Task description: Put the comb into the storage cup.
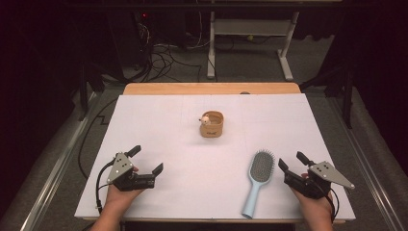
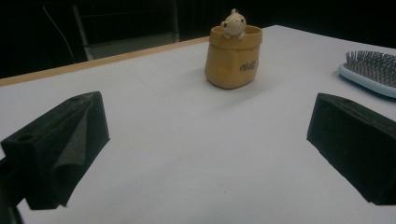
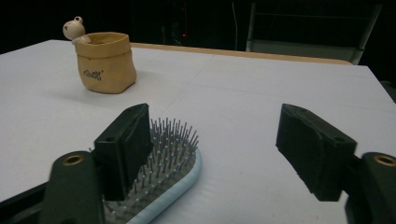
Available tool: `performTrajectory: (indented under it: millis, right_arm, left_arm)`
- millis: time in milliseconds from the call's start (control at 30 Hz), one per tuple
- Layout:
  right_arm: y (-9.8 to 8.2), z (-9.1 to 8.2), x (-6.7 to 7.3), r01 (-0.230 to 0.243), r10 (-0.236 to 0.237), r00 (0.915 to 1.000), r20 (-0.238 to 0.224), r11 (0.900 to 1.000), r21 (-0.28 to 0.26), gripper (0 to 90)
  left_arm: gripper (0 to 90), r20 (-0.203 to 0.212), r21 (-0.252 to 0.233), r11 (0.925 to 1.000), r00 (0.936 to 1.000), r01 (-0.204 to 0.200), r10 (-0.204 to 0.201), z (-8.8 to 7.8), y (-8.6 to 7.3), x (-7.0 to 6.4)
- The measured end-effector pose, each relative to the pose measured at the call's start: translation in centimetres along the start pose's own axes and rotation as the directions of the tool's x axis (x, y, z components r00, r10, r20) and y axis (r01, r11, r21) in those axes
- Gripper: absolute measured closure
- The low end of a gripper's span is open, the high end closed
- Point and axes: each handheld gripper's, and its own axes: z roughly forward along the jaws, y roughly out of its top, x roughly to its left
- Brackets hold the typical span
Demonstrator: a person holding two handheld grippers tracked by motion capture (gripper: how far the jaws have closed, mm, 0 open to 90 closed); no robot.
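On white table (image 1: 159, 125): one hairbrush (image 1: 259, 179), one pot (image 1: 212, 123) (bear inside), two open empty tongs (image 1: 142, 159) (image 1: 291, 160)

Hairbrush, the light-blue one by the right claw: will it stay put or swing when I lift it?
The light-blue plastic paddle hairbrush looks stiff and probably light. Gripped by its slim handle, the wide bristled head may droop. Its smooth plastic could slip.

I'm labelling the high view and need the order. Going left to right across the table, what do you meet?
Left gripper → tan pot with a small bear figure → light blue hairbrush → right gripper, its jaws apart with nothing between them.
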Motion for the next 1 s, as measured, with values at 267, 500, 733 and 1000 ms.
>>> performTrajectory:
  millis: [267,500,733,1000]
  right_arm:
    - [0.0,0.1,0.0,-0.011,0.012,0.9998,-0.016,1.000,0.019,49.5]
    - [0.0,0.1,0.0,-0.013,0.015,0.9995,-0.027,0.999,0.043,68.5]
    - [0.2,0.1,0.2,-0.002,0.004,0.9992,-0.041,0.998,0.055,85.7]
    - [0.7,-0.5,1.6,0.056,-0.050,0.9933,-0.105,0.997,0.056,90.0]
  left_arm:
    - [0.2,0.004,-0.004,1.0000,1.0000,-0.001,0.001,0.0,0.0,0.0]
    - [0.2,0.008,-0.004,1.0000,1.0000,-0.002,0.002,0.0,0.0,0.0]
    - [0.2,0.009,-0.005,1.0000,1.0000,-0.001,0.001,0.0,0.0,0.0]
    - [0.2,0.008,-0.011,0.9999,1.0000,0.000,0.000,-0.1,0.0,0.1]
